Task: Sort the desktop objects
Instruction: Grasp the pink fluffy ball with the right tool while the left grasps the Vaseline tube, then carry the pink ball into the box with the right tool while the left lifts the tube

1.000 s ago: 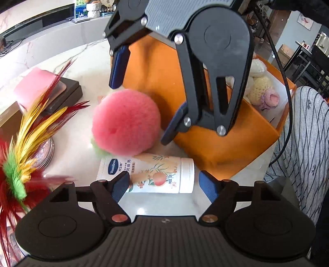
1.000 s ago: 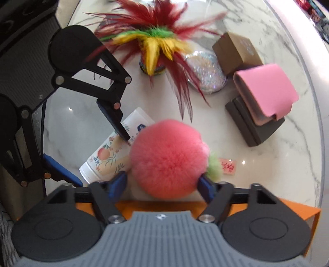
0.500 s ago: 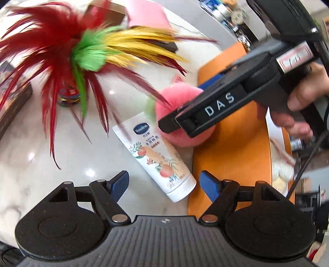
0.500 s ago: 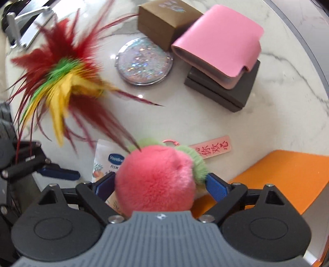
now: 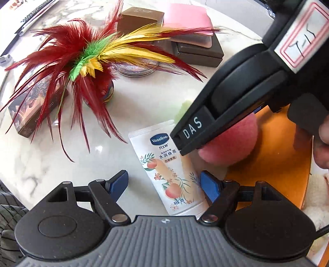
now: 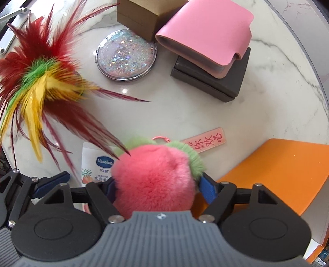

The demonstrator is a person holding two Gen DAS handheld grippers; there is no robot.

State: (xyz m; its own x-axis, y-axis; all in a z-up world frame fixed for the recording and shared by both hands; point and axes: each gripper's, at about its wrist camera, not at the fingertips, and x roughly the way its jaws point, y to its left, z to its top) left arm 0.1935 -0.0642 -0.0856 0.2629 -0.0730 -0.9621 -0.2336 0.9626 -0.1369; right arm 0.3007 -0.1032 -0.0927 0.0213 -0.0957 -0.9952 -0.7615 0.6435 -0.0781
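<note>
My right gripper (image 6: 158,184) is shut on a fluffy pink peach pom-pom (image 6: 154,174) with green leaves and a pink tag (image 6: 203,140); the pom-pom also shows in the left wrist view (image 5: 234,143) under the right gripper's body. My left gripper (image 5: 164,183) is open, its fingers on either side of a white Vaseline hand-cream tube (image 5: 168,170) lying on the marble table (image 5: 41,164). The tube's top shows in the right wrist view (image 6: 94,164). The orange box (image 6: 277,170) is to the right.
A red, yellow and green feather shuttlecock (image 5: 90,59) stands left of the tube. Behind are a glitter compact mirror (image 6: 125,55), a brown box (image 6: 144,16), a pink wallet (image 6: 207,35) on a dark box (image 6: 211,82), and a picture box (image 5: 35,104) at the left.
My right gripper has closed on the pom-pom and drawn it back toward the orange box. My left gripper has swung round and moved in over the tube, still open.
</note>
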